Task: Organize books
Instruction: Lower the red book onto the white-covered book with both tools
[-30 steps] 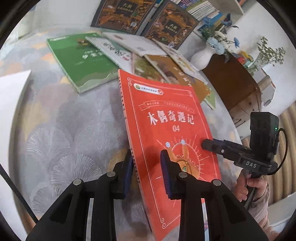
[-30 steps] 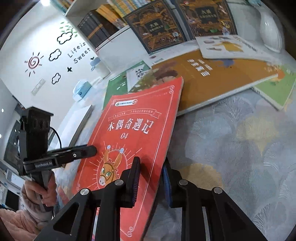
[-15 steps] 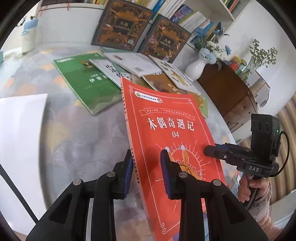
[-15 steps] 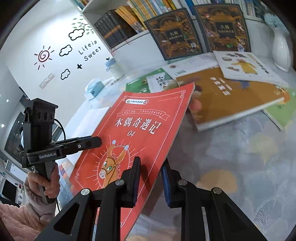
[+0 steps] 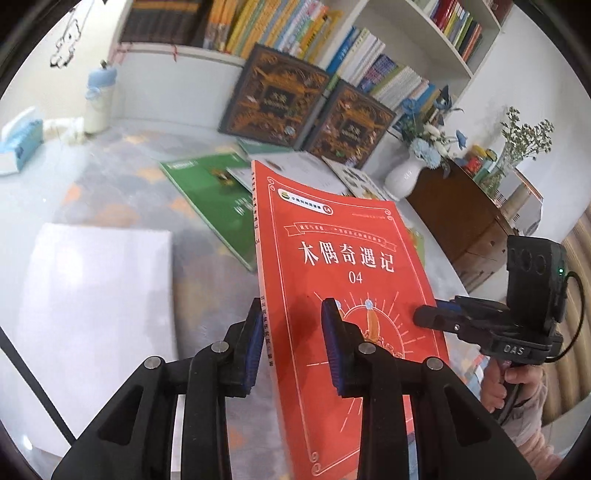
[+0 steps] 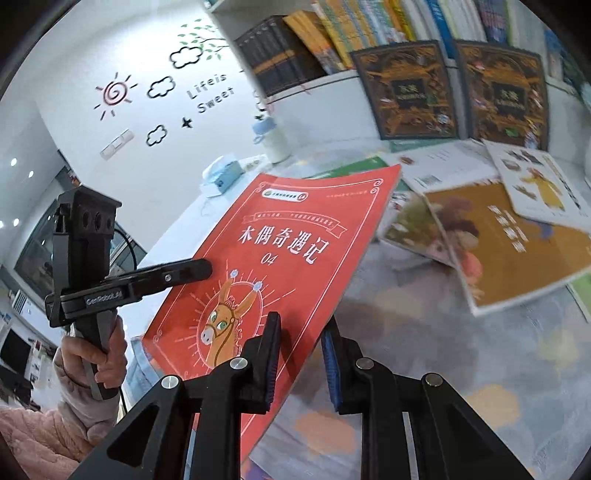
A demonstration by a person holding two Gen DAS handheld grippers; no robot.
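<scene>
**Red paperback held off the table by both grippers**

Grey, fan-patterned cloth covers the table (image 5: pixel 110 177), the widest thing in view, with a white bookshelf (image 5: pixel 369 22) packed with upright spines behind it. Two dark, gold-ornamented hardbacks (image 5: pixel 280 92) lean against the shelf's base. In front of them loose books lie overlapping on the cloth: a green book (image 5: pixel 210 199) toward the left, an ochre picture book (image 6: pixel 517 251) toward the right, and a white picture book (image 6: pixel 535 181) resting partly on the ochre one. A plain white sheet (image 5: pixel 96 295) lies flat near the left edge of the table.

The red paperback (image 5: pixel 340 258), with white Chinese title, "04" and a donkey drawing, is lifted clear of the cloth and tilted, its far edge above the scattered books. The left gripper (image 5: pixel 291 343) has its fingers drawn narrow around the spine side, one blue pad under the book and one on the cover. The right gripper (image 6: pixel 301 365) clamps the opposite long edge in the same way, its fingers narrow on the book. Each gripper is held by a hand (image 6: pixel 96 354) in a pink sleeve.

A white vase of blue flowers (image 5: pixel 406 173) stands at the table's right end, beside a brown wooden cabinet (image 5: pixel 461 218). A tissue box (image 5: pixel 18 147) and a small white bottle with a blue cap (image 5: pixel 98 99) sit at the far left.
</scene>
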